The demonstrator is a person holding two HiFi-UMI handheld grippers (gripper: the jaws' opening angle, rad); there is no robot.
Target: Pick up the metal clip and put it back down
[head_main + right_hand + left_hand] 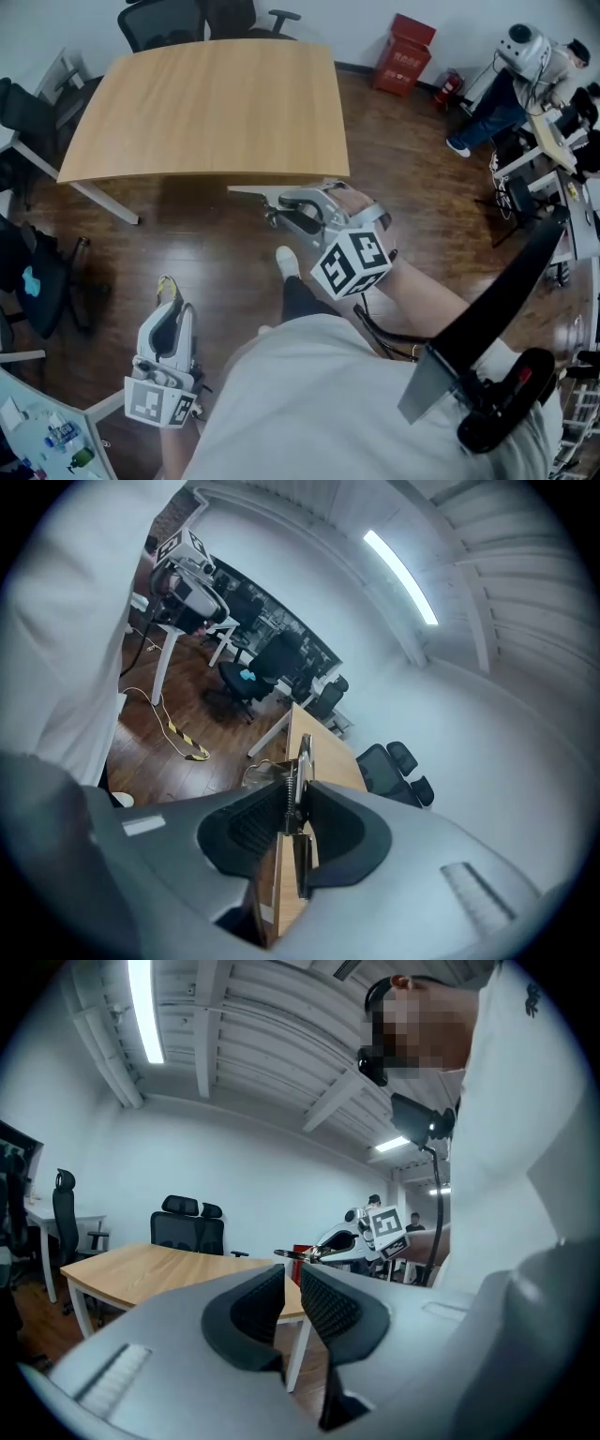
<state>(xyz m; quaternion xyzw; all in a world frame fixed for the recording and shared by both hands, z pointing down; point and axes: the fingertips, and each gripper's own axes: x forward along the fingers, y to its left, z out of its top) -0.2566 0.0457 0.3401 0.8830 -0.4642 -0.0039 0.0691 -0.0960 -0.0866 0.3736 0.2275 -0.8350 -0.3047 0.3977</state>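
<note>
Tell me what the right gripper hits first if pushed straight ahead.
Likely the wooden table: the right gripper, shut on the metal clip, points at its near edge, though height is unclear.

No words or numbers can be read here. The red box (405, 54) by the wall has white print on its side, but it is too small to read. The right gripper's cube (352, 262) and the left gripper's cube (157, 403) show only black and white square patterns, not letters.
</note>
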